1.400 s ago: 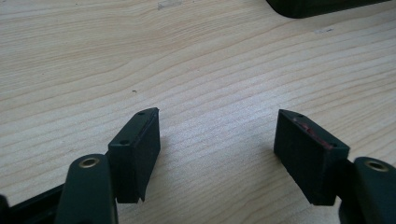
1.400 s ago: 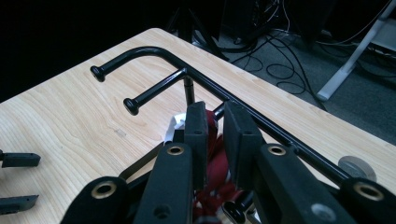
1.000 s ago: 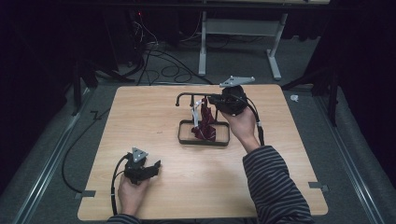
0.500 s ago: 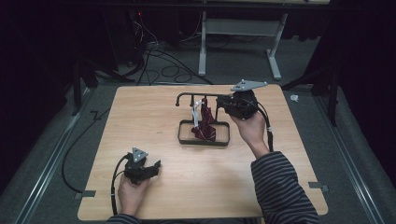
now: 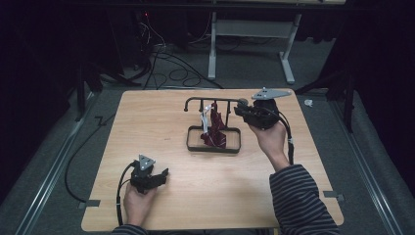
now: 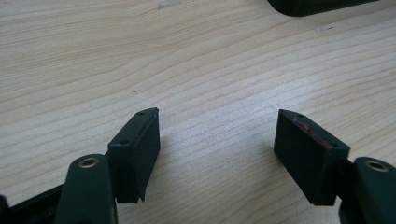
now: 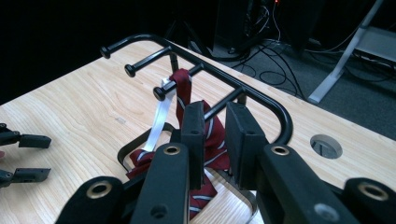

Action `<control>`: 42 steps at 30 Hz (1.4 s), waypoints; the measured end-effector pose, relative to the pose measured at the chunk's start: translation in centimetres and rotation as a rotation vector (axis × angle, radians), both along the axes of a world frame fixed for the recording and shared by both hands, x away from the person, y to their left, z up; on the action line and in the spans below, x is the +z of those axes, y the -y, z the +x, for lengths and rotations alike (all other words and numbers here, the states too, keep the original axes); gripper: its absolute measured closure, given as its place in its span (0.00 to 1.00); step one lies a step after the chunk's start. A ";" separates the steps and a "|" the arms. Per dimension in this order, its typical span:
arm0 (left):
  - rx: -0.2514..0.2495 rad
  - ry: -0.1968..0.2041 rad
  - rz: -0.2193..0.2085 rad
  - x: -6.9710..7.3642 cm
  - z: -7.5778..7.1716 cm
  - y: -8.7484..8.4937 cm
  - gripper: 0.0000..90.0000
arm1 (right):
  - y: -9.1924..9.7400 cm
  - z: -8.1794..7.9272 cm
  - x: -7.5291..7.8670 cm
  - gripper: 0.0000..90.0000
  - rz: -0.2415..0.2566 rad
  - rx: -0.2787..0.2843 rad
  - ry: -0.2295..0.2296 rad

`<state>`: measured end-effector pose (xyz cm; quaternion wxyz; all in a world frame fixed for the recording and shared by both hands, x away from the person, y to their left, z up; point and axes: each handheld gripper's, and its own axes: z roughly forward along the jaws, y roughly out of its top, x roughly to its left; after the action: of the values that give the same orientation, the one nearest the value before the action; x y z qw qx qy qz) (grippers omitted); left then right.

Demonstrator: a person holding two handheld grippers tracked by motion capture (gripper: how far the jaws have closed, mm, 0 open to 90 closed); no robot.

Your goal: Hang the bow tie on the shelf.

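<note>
A black wire rack [image 5: 235, 147] stands at the middle of the wooden table, its pegs on a top bar [image 7: 261, 100]. A dark red striped tie [image 5: 216, 128] [image 7: 186, 88] hangs from one peg beside a white strip [image 5: 206, 117] [image 7: 161, 116]. My right gripper [image 5: 238, 111] [image 7: 215, 112] hovers at the rack's right end, pointing left at the tie. Its jaws have just been opening a little and stand narrowly open with nothing pinched. My left gripper [image 5: 164, 173] [image 6: 217, 126] [image 7: 35, 157] rests near the table's front left, open over bare wood.
A round cable hole [image 7: 326, 146] sits in the tabletop behind the rack's end. Beyond the table's far edge are a white desk frame [image 5: 249, 30] and loose cables [image 5: 166, 55] on the dark floor. Bare wood lies between the two grippers.
The right hand has carried its gripper to the right, from over the rack's pegs to the rack's right end. The left hand has stayed put.
</note>
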<state>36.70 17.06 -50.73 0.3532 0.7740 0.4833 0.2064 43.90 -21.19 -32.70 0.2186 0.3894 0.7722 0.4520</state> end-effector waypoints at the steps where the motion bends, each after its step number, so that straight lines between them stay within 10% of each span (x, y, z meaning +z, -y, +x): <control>1: 0.000 0.000 0.000 0.0 0.0 0.0 0.35 | 0.0 0.0 0.0 0.88 0.000 0.000 0.000; 42: 0.001 0.002 0.003 0.0 0.0 0.0 0.35 | 5.2 -3.5 -2.0 0.82 0.062 -0.059 -0.027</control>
<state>36.70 17.02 -50.74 0.3525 0.7742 0.4828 0.2080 40.40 -26.37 -34.67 0.2096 0.4247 0.7488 0.4637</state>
